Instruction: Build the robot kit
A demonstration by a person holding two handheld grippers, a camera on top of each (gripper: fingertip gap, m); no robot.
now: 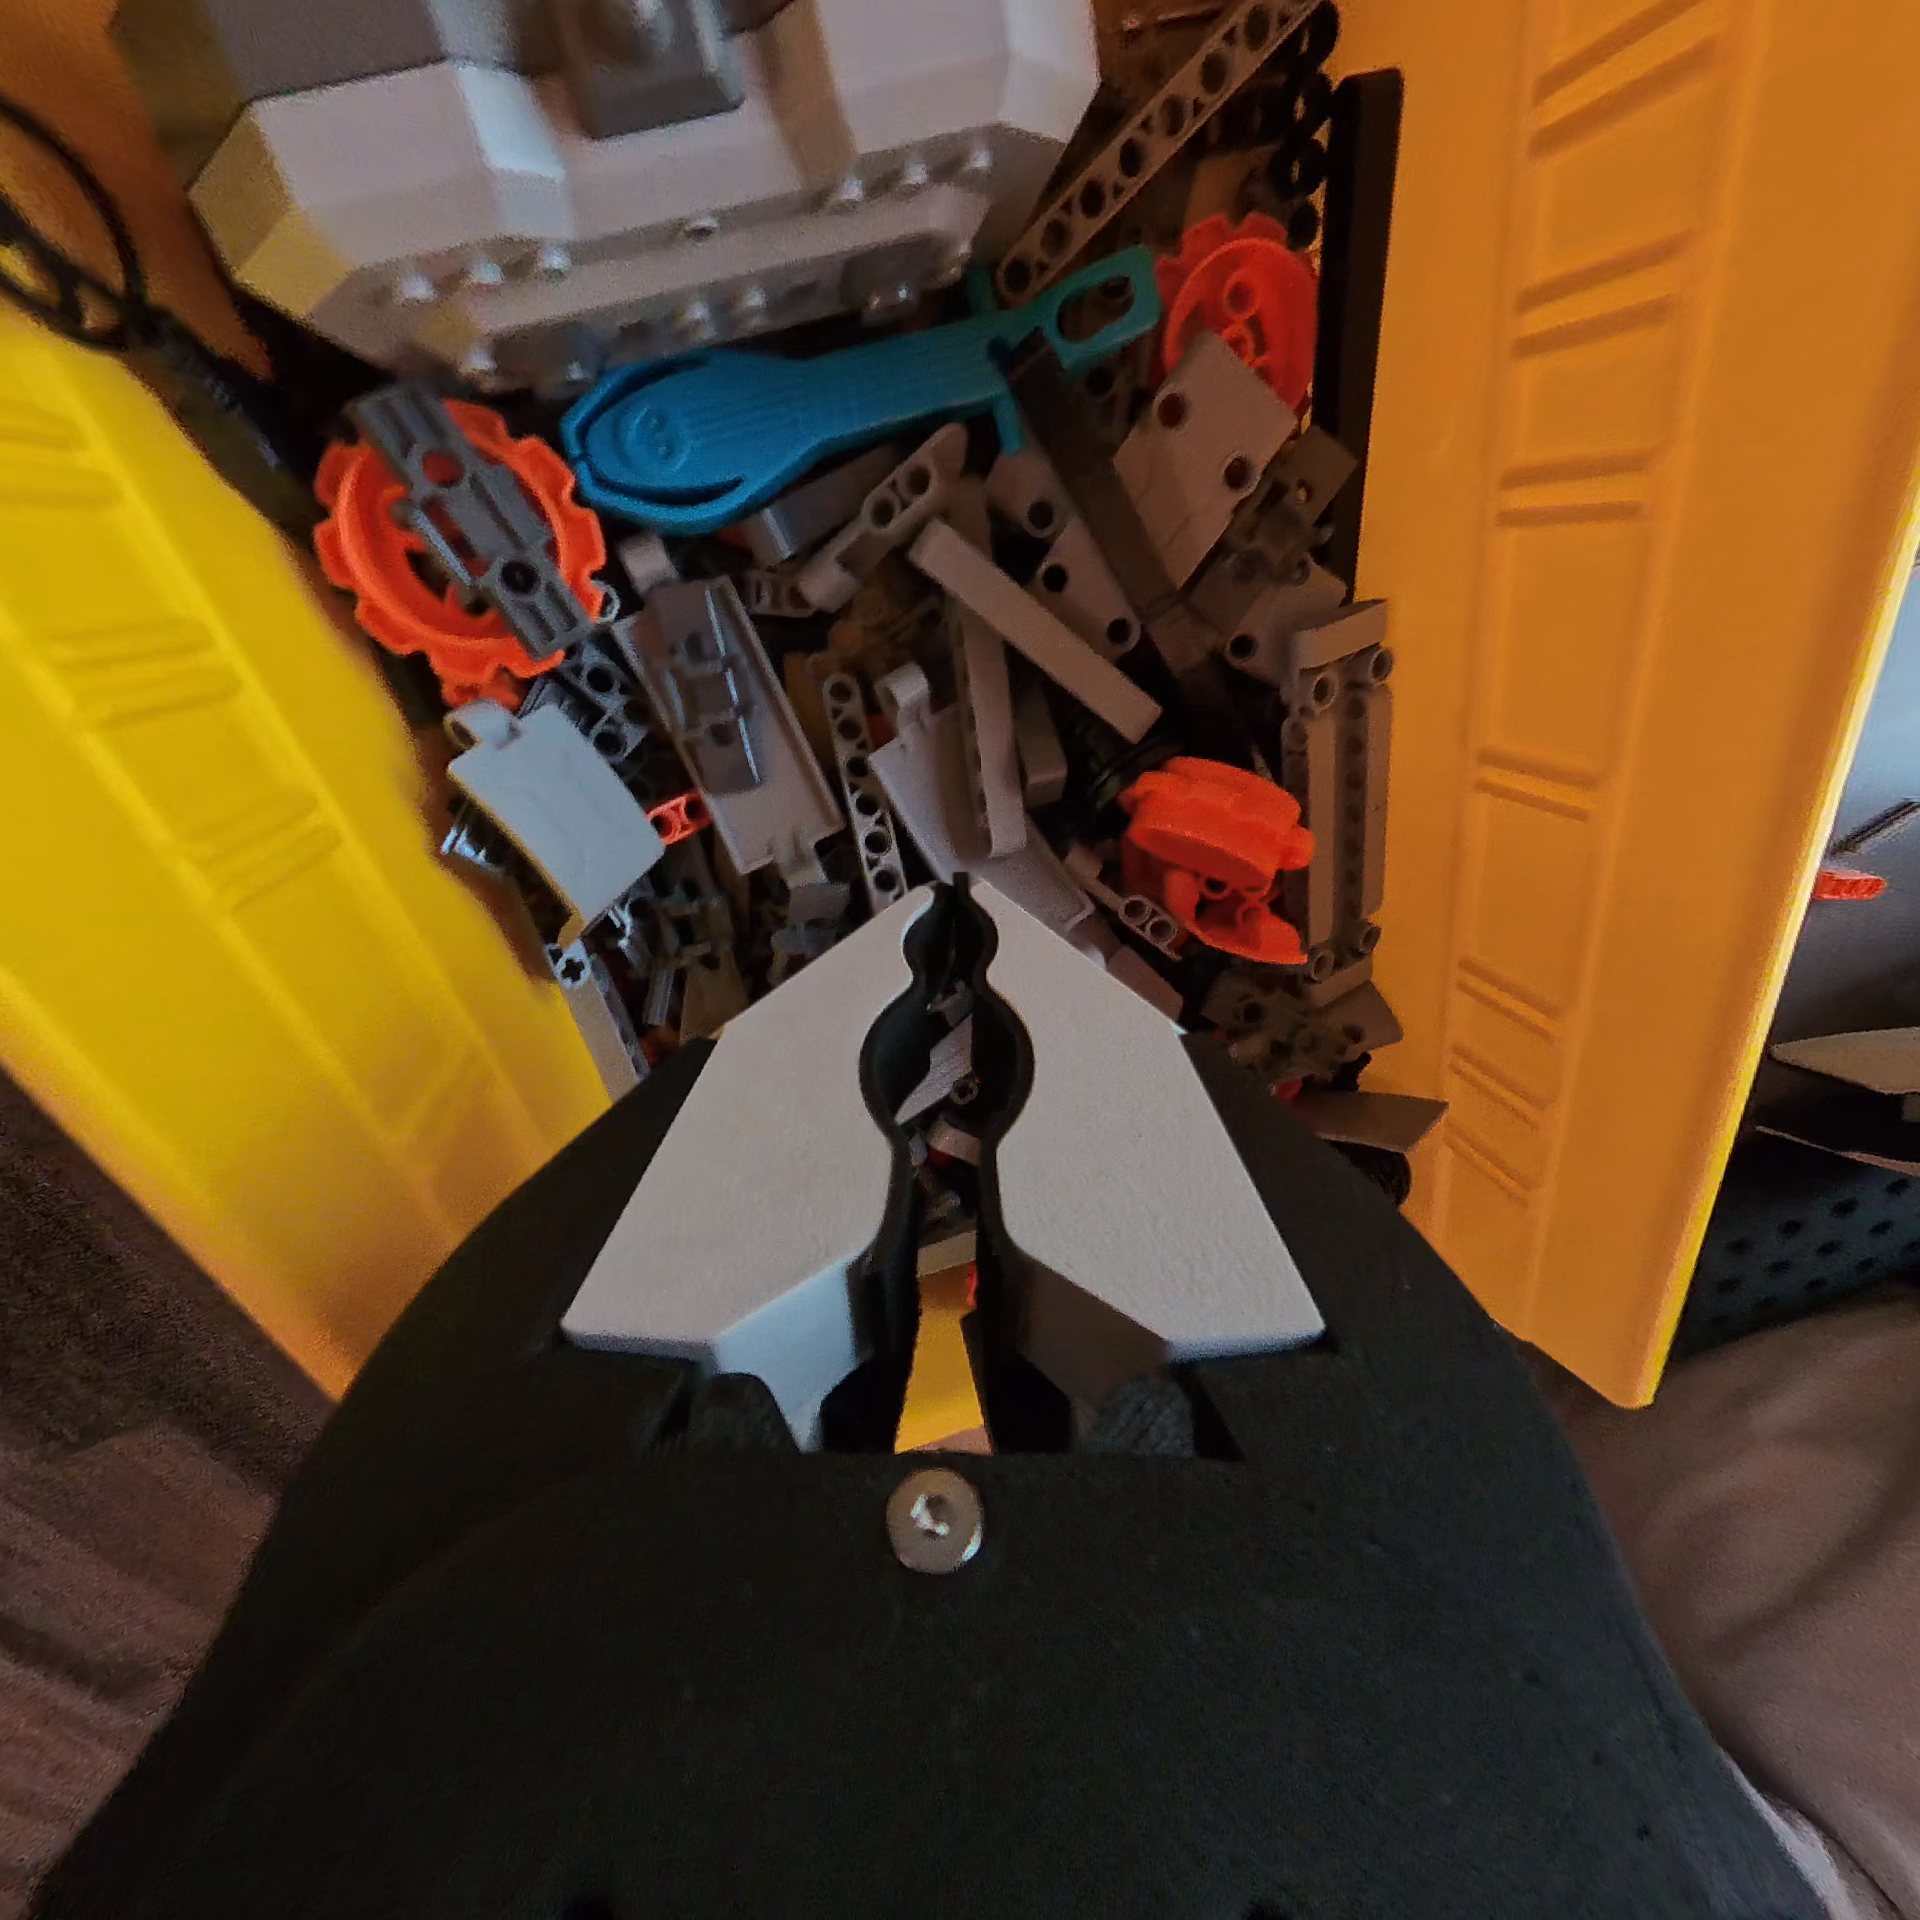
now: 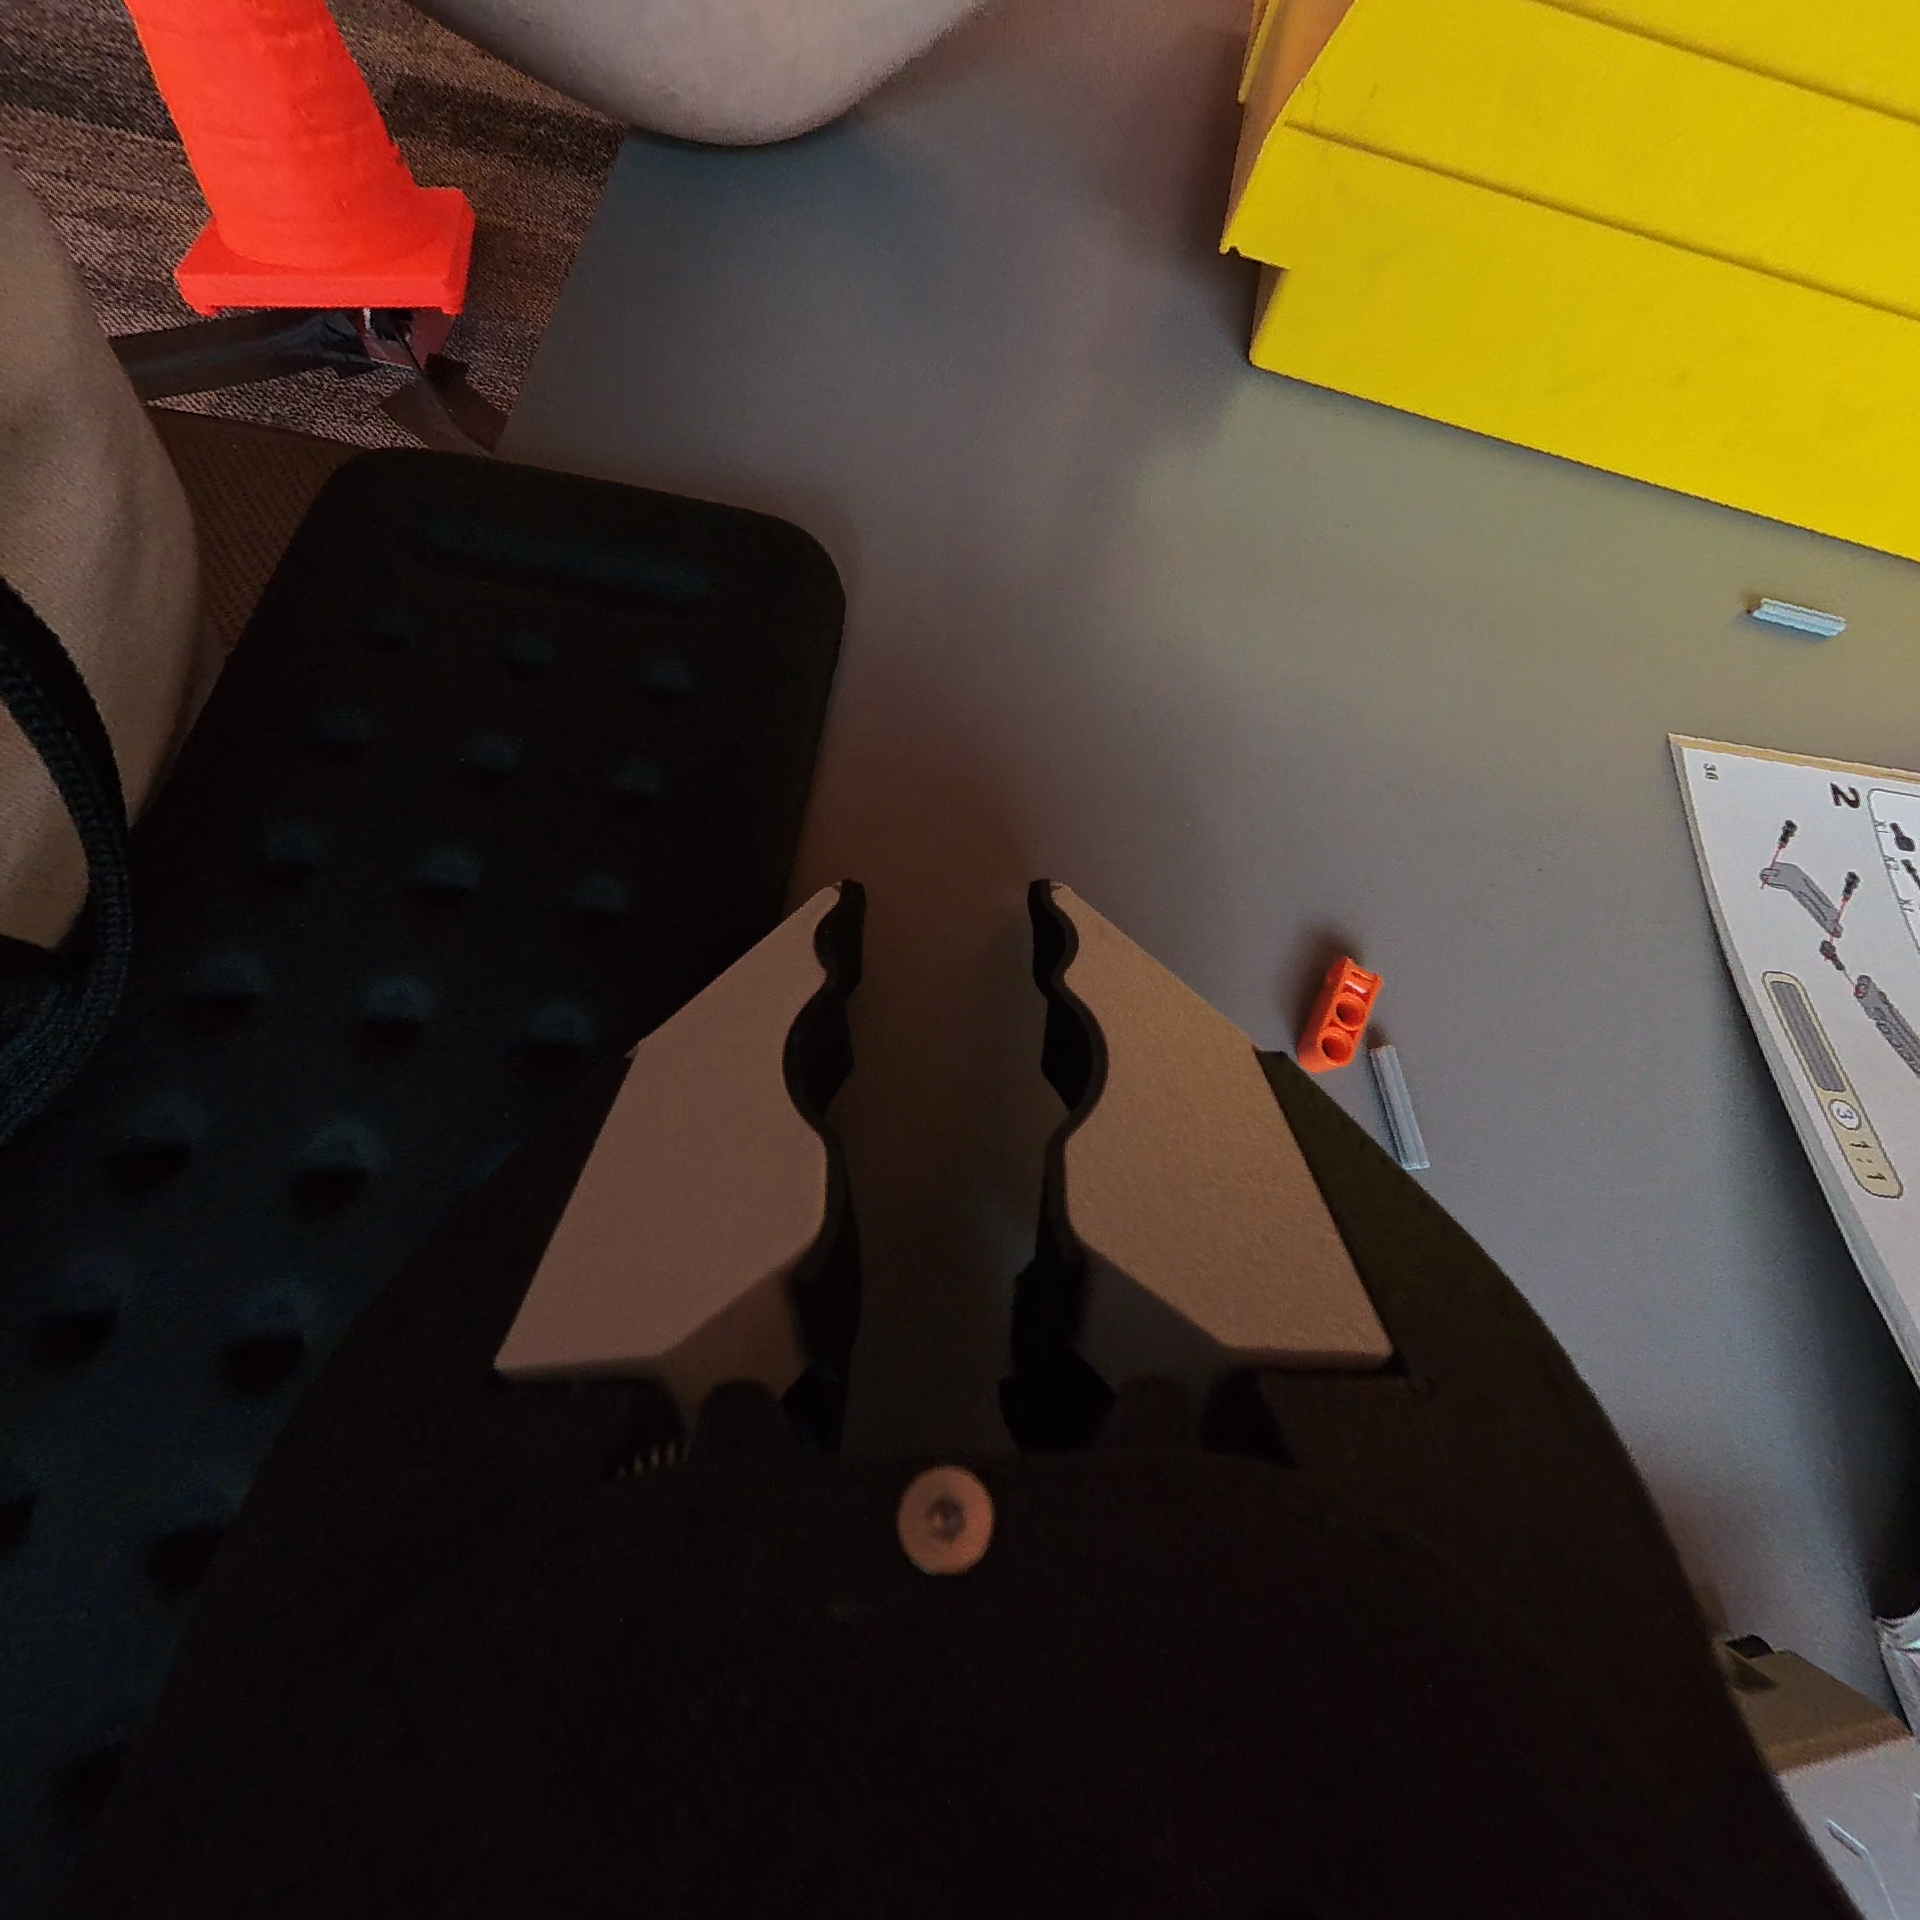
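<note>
In the left wrist view my left gripper (image 1: 958,894) is shut, its fingertips meeting just above a pile of grey beams and panels (image 1: 935,675) inside a yellow bin (image 1: 1558,623). I cannot make out any part caught between the tips. An orange piece (image 1: 1216,842) lies just to its right. In the right wrist view my right gripper (image 2: 943,904) is open with nothing between its fingers, above a bare grey table (image 2: 1039,520). A small orange two-hole brick (image 2: 1340,1013) and a short grey axle (image 2: 1397,1107) lie on the table to its right.
The bin also holds a blue lever tool (image 1: 769,426), an orange gear (image 1: 416,540) and a large white block (image 1: 623,187). A black dimpled pad (image 2: 416,831) lies left of the right gripper. An instruction booklet (image 2: 1808,987), yellow trays (image 2: 1610,260) and an orange cone (image 2: 301,177) are nearby. My right tips are roughly 8 cm from the short grey axle (image 2: 1397,1107). Seen from the left wrist view (image 1: 1878,828) as well.
</note>
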